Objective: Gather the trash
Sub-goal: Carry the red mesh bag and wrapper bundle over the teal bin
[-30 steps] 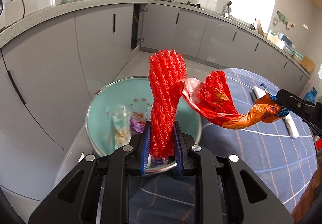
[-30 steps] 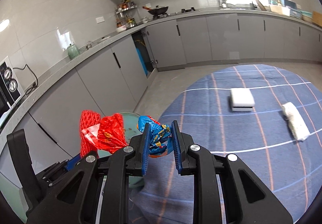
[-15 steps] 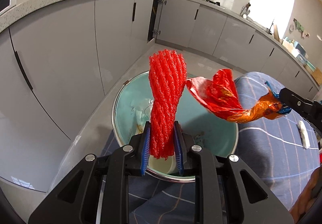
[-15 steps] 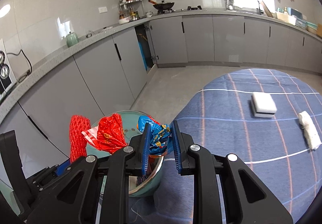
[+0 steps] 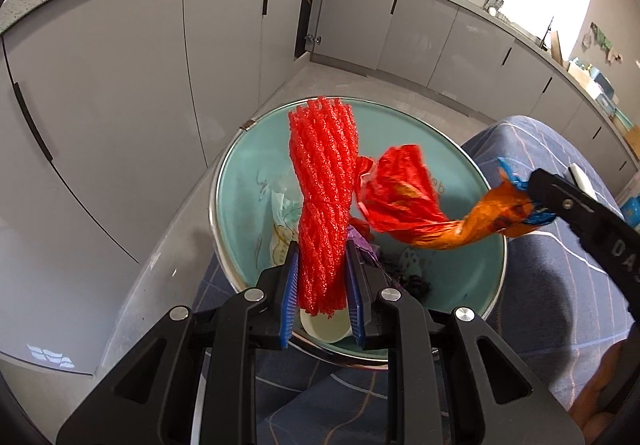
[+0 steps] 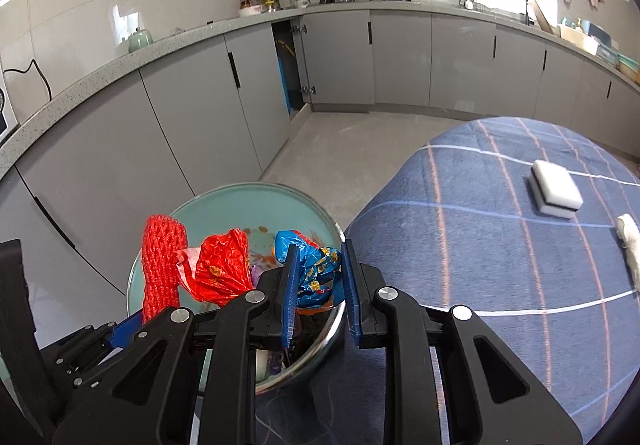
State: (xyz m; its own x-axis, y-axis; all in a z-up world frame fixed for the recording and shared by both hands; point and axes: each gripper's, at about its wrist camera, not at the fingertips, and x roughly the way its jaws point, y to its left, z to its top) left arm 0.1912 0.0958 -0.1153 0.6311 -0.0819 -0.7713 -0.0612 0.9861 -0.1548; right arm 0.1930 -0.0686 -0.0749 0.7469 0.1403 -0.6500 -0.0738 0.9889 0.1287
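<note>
Both grippers have come in over the bin since a moment ago, so its open mouth now lies right under the trash they carry, where before it sat further ahead of them. The left gripper (image 5: 322, 287) is clamped on a red foam net (image 5: 323, 197), a ribbed, spongy tube that stands upright between its blue pads and rises well above them. Just right of it, the right gripper (image 6: 318, 291) pinches the blue end of a crinkly foil wrapper (image 6: 314, 273), whose twisted orange and red tail stretches across to brush the net. Below and just ahead of both grippers is the bin (image 5: 248, 173), round, with a shiny metal rim and a pale teal lining, already holding a paper cup (image 5: 324, 327) and scraps. Further right of the right gripper, on the blue checked tablecloth (image 6: 480, 245), lie a white sponge (image 6: 556, 195) and a crumpled white tissue (image 6: 631, 241).
</note>
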